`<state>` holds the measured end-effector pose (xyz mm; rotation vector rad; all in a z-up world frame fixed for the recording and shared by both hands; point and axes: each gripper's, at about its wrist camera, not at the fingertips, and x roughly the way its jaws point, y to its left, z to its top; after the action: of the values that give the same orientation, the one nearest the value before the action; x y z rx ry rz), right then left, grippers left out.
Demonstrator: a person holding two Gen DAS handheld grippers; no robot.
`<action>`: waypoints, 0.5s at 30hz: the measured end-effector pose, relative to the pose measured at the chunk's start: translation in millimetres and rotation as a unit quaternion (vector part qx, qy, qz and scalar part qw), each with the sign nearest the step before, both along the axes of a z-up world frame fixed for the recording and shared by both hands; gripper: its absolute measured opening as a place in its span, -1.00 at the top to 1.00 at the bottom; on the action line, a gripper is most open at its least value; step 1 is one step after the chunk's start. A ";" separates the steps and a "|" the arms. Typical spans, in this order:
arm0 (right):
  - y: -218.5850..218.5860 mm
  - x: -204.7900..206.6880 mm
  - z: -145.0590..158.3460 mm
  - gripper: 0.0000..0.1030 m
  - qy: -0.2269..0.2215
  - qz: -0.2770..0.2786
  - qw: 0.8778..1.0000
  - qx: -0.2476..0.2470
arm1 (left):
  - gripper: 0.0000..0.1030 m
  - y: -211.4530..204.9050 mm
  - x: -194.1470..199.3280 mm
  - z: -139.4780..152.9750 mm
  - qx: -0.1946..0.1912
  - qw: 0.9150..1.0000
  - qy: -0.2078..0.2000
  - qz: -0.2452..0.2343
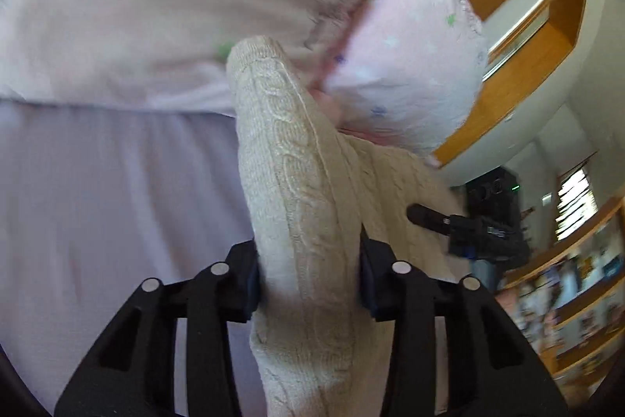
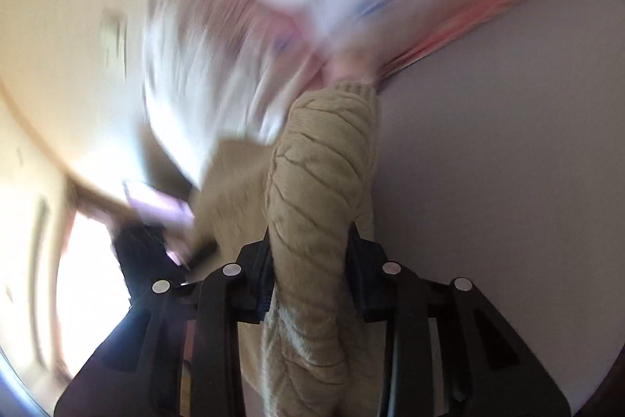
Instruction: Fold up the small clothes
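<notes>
The sweater is thick, bumpy cream knit with rope patterns. The pillow is soft pink cloth with tiny flowers. The sheet is smooth. The shelf is shiny wood. Each hand-held gripper is dull black plastic.

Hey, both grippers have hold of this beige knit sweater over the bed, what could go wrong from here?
1. The beige cable-knit sweater is bunched thickly in the left gripper and the right gripper, so a fold might trap creases.
2. The pink star-print pillow sits right beside the sweater's cuff and may get dragged or snagged.
3. The right wrist view is heavily blurred, suggesting quick motion; the knit could slip from a grip.
</notes>
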<state>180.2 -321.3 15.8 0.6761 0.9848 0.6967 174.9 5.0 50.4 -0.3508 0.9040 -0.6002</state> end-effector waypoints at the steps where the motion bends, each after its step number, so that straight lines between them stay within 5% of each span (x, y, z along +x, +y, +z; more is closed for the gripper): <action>1: 15.3 2.9 -0.8 0.22 0.002 0.008 1.000 -0.025 | 0.08 12.0 -0.8 0.3 0.021 1.000 0.000 0.017; 4: 15.0 2.0 -3.8 -0.13 0.015 -0.023 0.998 -0.059 | -0.10 45.5 -11.3 -1.1 0.031 0.997 0.004 0.074; 5: 9.6 0.5 -3.0 -0.27 0.014 -0.034 0.998 -0.054 | -0.34 54.8 -21.8 1.8 0.018 0.997 -0.009 0.079; 7: 0.1 -3.0 -1.1 -0.29 0.008 -0.053 0.998 -0.038 | -0.51 61.8 -37.2 7.6 0.022 0.995 -0.035 0.092; 8: -0.3 -5.4 1.0 -0.16 0.002 -0.052 0.998 -0.036 | -0.52 65.4 -47.7 9.8 0.030 0.994 -0.049 0.094; 9: 1.6 -8.0 3.1 0.65 -0.008 -0.045 0.998 -0.042 | -0.53 65.3 -55.2 11.2 0.035 0.993 -0.056 0.094; 10: 6.7 -9.9 8.2 0.82 -0.022 -0.048 0.996 -0.071 | -0.55 68.2 -60.3 13.2 0.036 0.993 -0.059 0.093; 15: 8.7 7.1 22.8 0.83 -0.058 -0.141 0.968 -0.197 | -0.66 57.5 -84.5 5.5 0.041 0.993 -0.060 0.093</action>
<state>187.4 -312.6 38.6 0.4072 0.8651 0.2730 90.4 62.4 55.9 -0.3180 0.7682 -0.4077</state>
